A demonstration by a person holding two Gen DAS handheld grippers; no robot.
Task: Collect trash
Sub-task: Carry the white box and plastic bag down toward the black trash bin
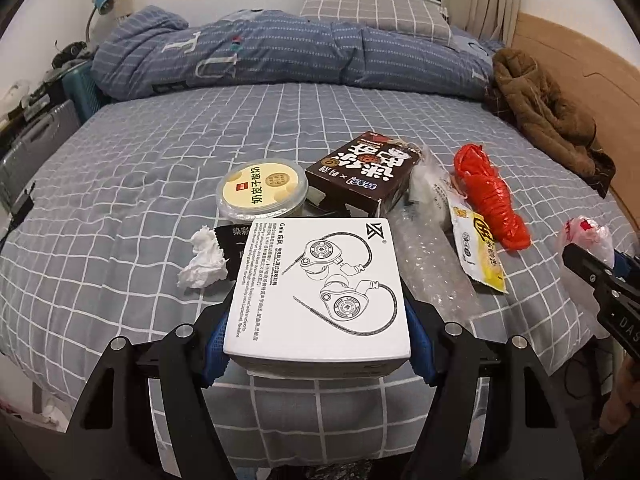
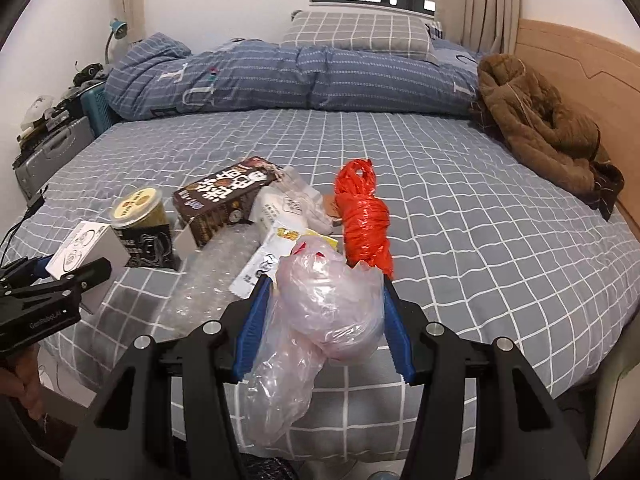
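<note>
My left gripper is shut on a white earphone box, held above the bed's near edge; it also shows in the right wrist view. My right gripper is shut on a crumpled clear plastic bag, also seen in the left wrist view. On the checked bed lie a crumpled white tissue, a yellow-lidded yogurt tub, a brown snack box, bubble wrap, a yellow-white wrapper and a red plastic bundle.
A rolled blue duvet and a checked pillow lie at the far side. A brown coat lies by the wooden headboard on the right. A grey suitcase and clutter stand left of the bed.
</note>
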